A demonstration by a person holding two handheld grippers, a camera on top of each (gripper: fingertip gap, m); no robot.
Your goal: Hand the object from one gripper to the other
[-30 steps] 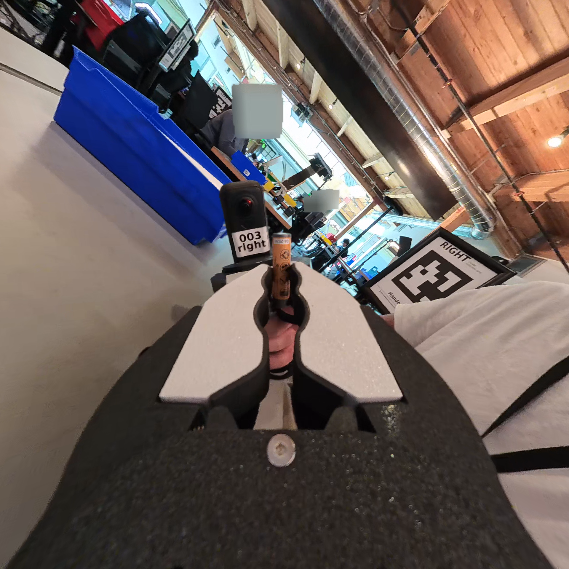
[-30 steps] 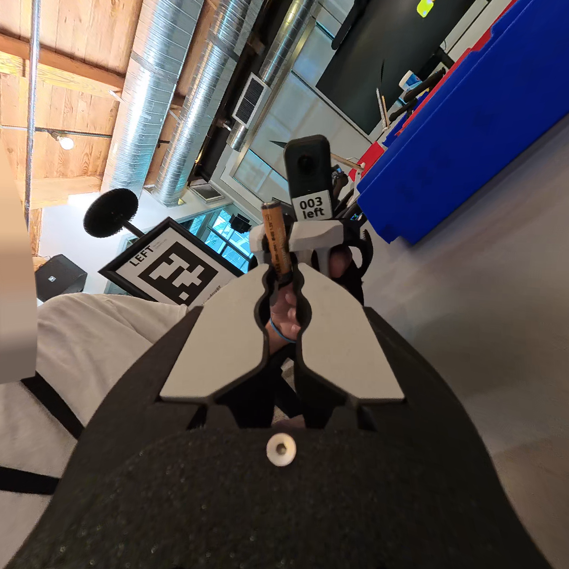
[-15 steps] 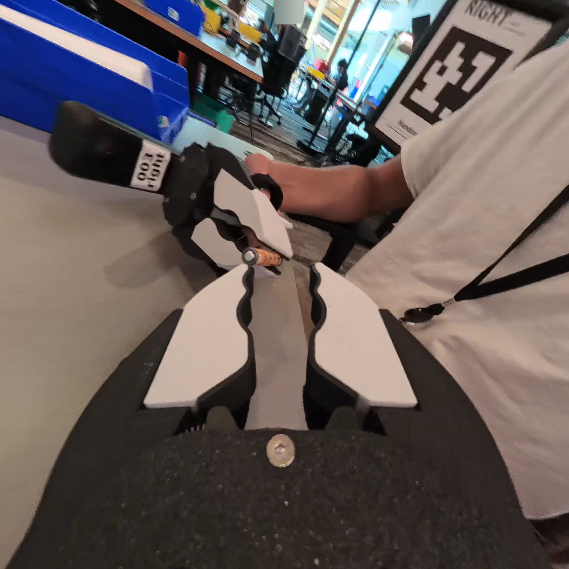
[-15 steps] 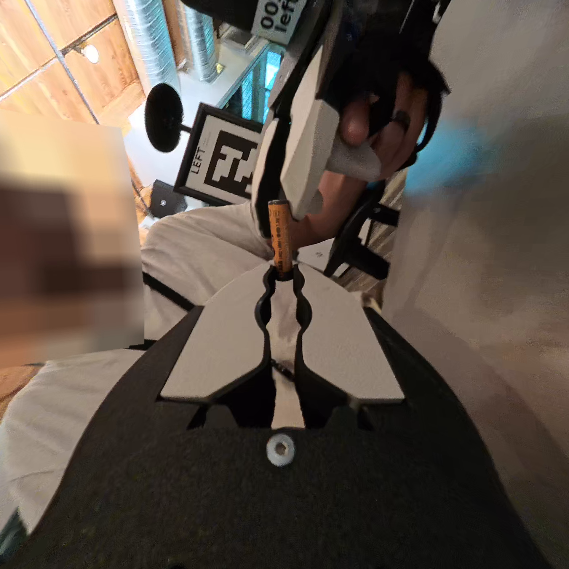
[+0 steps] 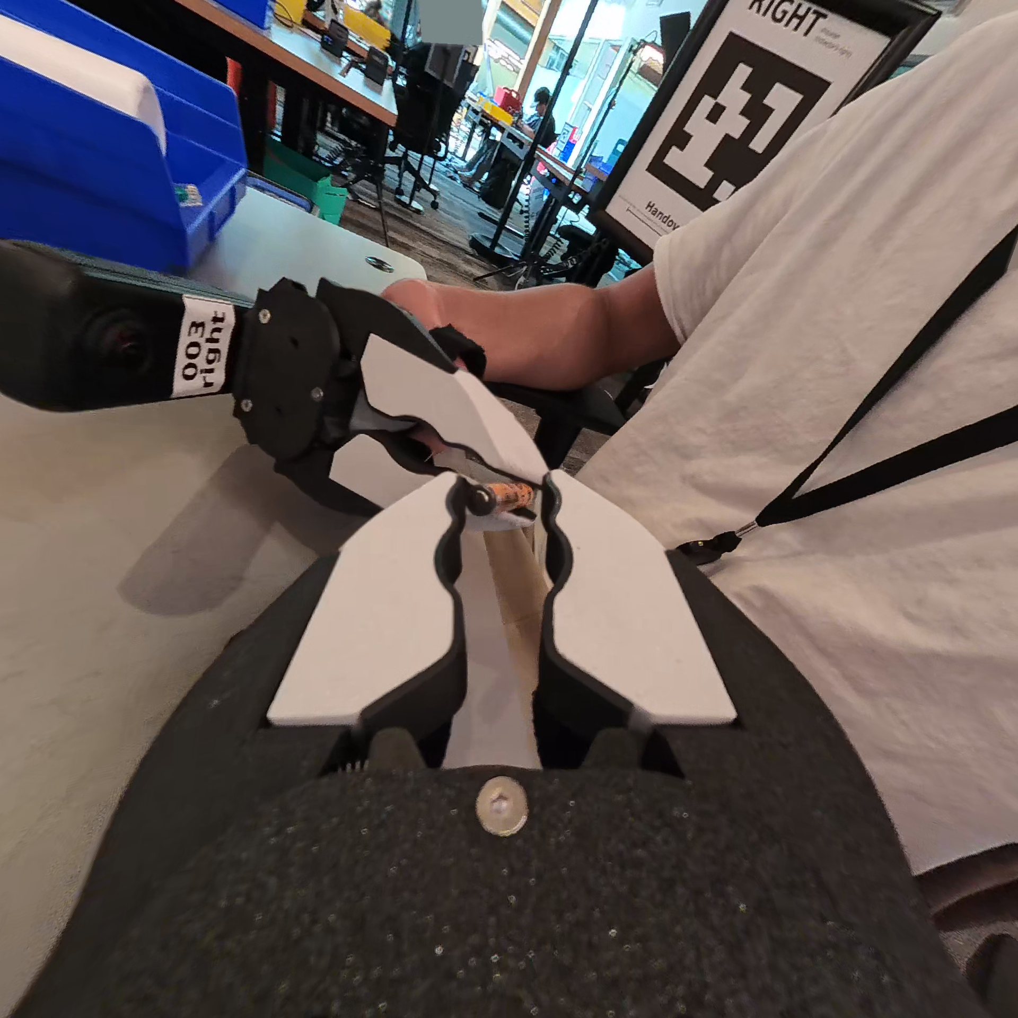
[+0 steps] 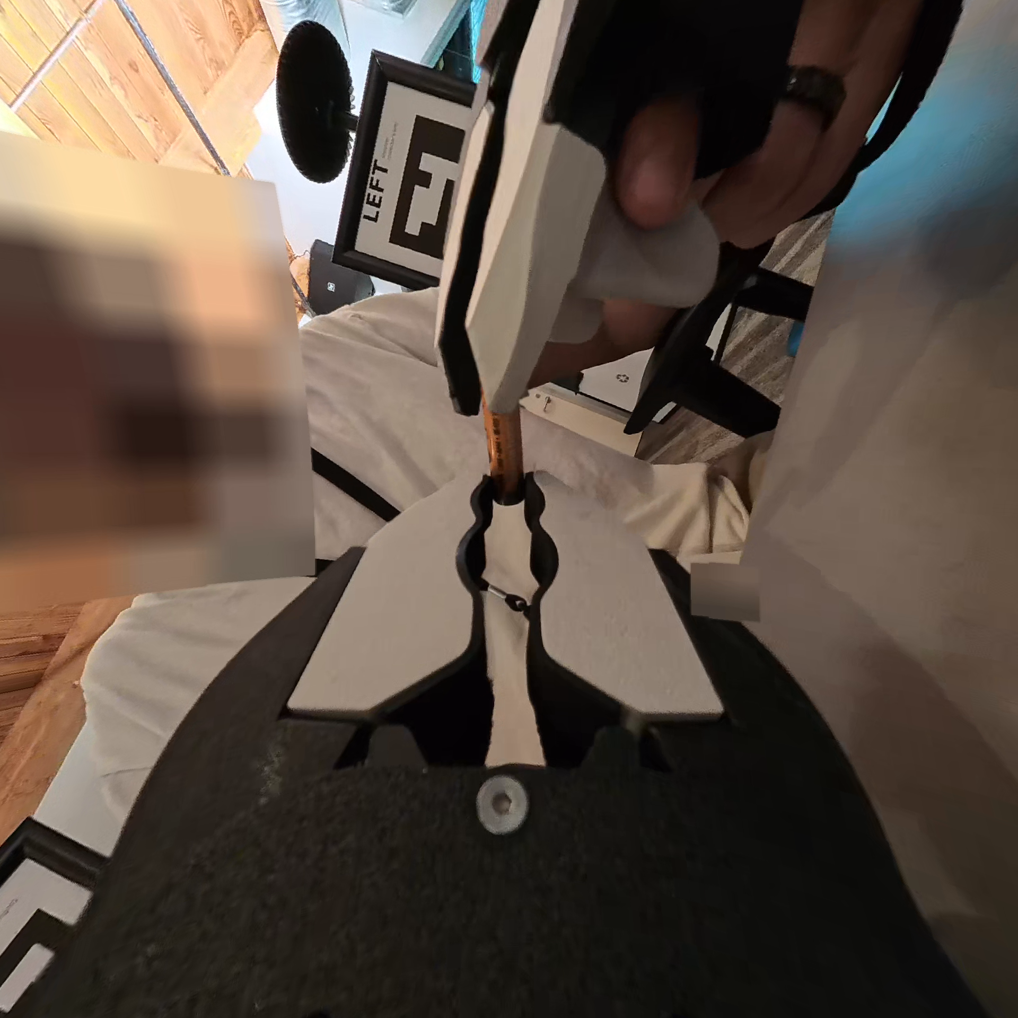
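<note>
An orange battery (image 5: 511,494) with a dark end sits in the tips of my right gripper (image 6: 505,487), which is shut on its near end. In the right wrist view the battery (image 6: 502,446) points away from me, towards the tips of my left gripper (image 6: 485,402), which comes in from above. In the left wrist view my left gripper (image 5: 501,487) is open, and the battery lies across the gap between its tips. The right gripper (image 5: 529,493) reaches in there from the left. Whether the left pads touch the battery I cannot tell.
A grey table (image 5: 82,551) lies to the left, with blue bins (image 5: 110,137) at its far side. The person's white shirt (image 5: 826,385) and black lanyard fill the right. A framed black-and-white marker board (image 5: 743,110) stands behind; another such board (image 6: 407,182) shows in the right wrist view. My two grippers' fingertips are within a few centimetres of each other.
One second ago both grippers were shut on the battery. The left then opened. Since then the two grippers have come closer together, and the left jaws have narrowed slightly around the battery.
</note>
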